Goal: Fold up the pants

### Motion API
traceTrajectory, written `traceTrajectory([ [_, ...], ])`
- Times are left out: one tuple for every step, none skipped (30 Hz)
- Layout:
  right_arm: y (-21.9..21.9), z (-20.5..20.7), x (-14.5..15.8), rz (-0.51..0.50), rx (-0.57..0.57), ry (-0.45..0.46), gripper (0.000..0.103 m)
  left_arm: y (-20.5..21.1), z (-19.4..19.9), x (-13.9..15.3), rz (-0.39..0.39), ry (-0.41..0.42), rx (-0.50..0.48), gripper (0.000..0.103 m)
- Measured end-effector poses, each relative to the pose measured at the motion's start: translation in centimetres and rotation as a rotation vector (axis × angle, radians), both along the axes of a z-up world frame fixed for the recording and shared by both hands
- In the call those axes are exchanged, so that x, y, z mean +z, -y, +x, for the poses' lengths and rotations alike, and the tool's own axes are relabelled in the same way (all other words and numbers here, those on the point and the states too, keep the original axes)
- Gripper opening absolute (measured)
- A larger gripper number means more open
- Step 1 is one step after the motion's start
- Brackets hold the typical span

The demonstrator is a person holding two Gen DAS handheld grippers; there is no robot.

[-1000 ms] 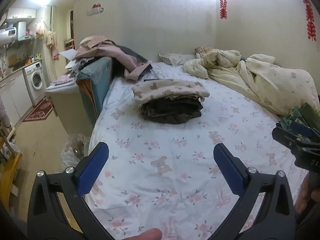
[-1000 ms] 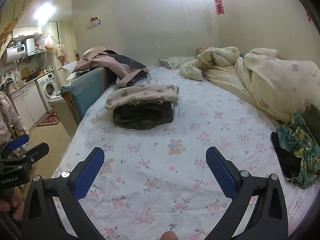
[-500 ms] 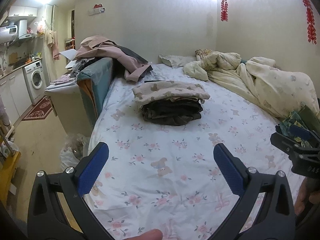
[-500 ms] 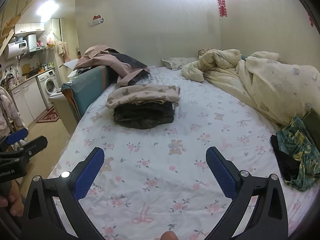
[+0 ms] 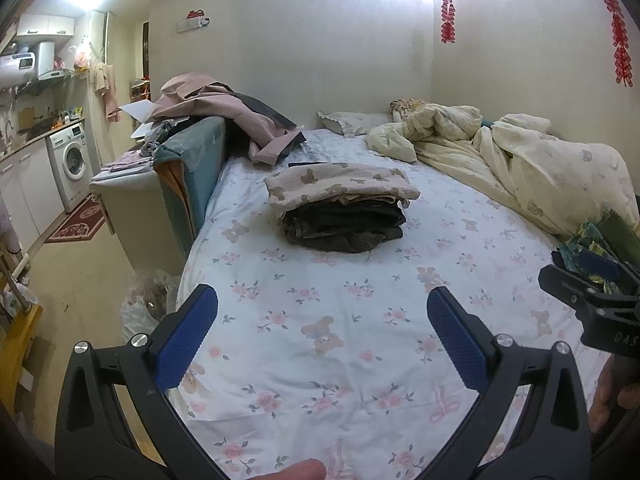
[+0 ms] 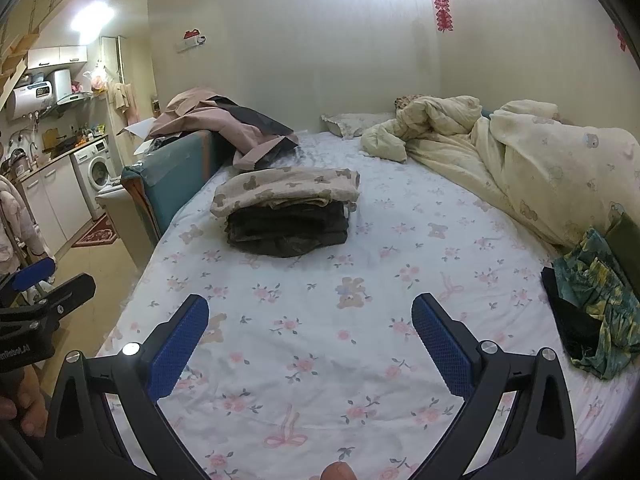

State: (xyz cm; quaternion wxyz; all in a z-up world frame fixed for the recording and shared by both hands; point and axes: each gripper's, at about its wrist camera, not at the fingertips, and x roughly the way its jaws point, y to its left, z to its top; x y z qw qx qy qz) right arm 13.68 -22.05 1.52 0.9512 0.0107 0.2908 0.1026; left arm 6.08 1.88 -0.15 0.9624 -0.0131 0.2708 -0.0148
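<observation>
A: Judging progress first: one stack of folded clothes (image 6: 286,216) is seen at about 11 o'clock from the right gripper (image 6: 310,342), well apart from it, on the floral bedsheet (image 6: 320,360). A bear-print garment (image 6: 286,188) lies on top, dark garments (image 6: 288,230) beneath. How many dark pieces are in it cannot be told; the layers are merged.

B: And what is left?

A: One loose heap (image 6: 592,300) is noted at 2 o'clock, near the bed's right edge: a green patterned cloth over something black. Whether pants are in it cannot be told. It is taken as the likely next item, unfolded as it lies.

B: State of the tools?

A: Both are held spread wide, nothing between the blue pads (image 6: 180,344). The left gripper (image 5: 322,334) is likewise empty, over bare sheet, the stack at its 12 o'clock. No garment is touched by either.

B: Counts?

A: Two grippers, four blue pads. One folded stack, one loose heap. One cream duvet (image 5: 520,164), bunched at 1 o'clock. One pillow (image 5: 352,122) at the head. One pile of pink and dark clothing (image 5: 224,120) draped over a teal sofa back (image 5: 196,160) at 10 o'clock. One washing machine (image 5: 74,160) at far left.

B: Overall?

A: Partly done, it is judged; a pickup is not yet begun.
</observation>
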Motion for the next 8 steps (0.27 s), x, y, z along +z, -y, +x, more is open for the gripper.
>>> traceTrajectory([
  [-0.06,0.01,0.02,-0.002,-0.001,0.002,0.103,0.00,0.08,-0.07,-0.001,-0.004,0.003,0.103],
  [-0.04,-0.02,0.02,0.000,0.000,0.002,0.103,-0.10,0.12,-0.10,-0.001,-0.007,0.008,0.103],
  [-0.04,-0.11,0.01,0.003,0.000,0.002,0.103,-0.10,0.18,-0.18,-0.003,-0.010,0.010,0.103],
  [-0.08,-0.06,0.03,0.001,-0.001,0.004,0.103,-0.21,0.15,-0.18,-0.006,-0.011,0.009,0.103],
  [-0.04,-0.12,0.03,0.002,-0.004,0.004,0.103,-0.28,0.16,-0.18,-0.010,-0.011,0.008,0.103],
  [-0.02,-0.18,0.03,0.003,-0.004,0.005,0.103,-0.28,0.17,-0.22,-0.011,-0.010,0.010,0.103],
  [-0.03,-0.11,0.03,0.004,-0.004,0.003,0.103,-0.31,0.17,-0.25,-0.008,-0.013,0.009,0.103],
  [-0.04,-0.17,0.02,0.002,-0.005,0.002,0.103,-0.30,0.13,-0.24,-0.009,-0.014,0.009,0.103],
])
